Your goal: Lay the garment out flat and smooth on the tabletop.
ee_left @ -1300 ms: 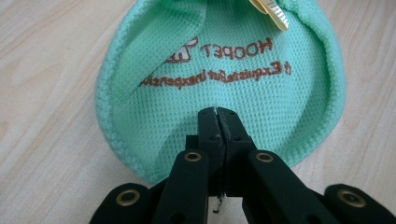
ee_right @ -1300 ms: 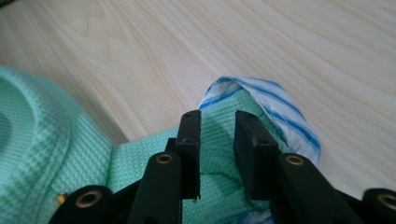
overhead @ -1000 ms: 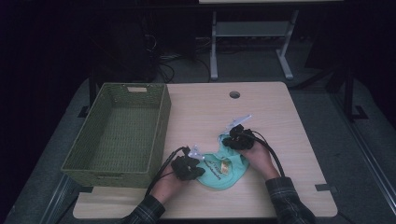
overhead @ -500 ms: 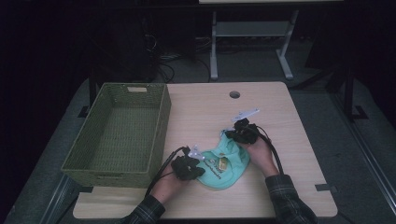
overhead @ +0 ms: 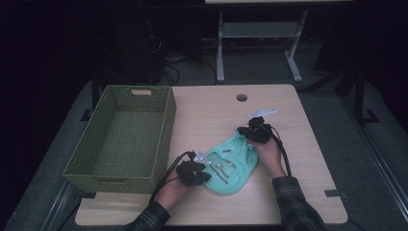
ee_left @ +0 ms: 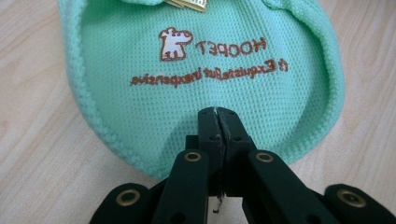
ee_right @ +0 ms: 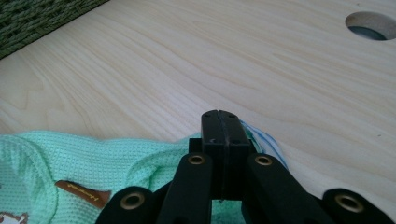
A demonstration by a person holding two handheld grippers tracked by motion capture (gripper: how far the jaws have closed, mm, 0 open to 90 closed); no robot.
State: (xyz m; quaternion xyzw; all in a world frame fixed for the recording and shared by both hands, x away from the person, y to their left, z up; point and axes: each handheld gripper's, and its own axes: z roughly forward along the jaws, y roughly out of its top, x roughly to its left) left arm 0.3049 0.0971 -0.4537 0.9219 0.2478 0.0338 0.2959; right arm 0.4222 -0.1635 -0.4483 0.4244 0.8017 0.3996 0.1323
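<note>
Both grippers' jaws pinch the green shirt (overhead: 230, 166): left gripper (ee_left: 218, 116) its hem, right gripper (ee_right: 223, 119) its far edge; basket (overhead: 122, 139) just left, bare worktop (overhead: 211, 110) beyond

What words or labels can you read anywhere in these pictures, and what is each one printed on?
"HOOPET", brown letters beside a small animal picture, on the mint-green garment, upside down in the left gripper view.
A line of brown script under it, same garment: too blurred to read surely.
Small brown tag on the garment, right gripper view: lettering too small to read.
Green basket, table: no text.
</note>
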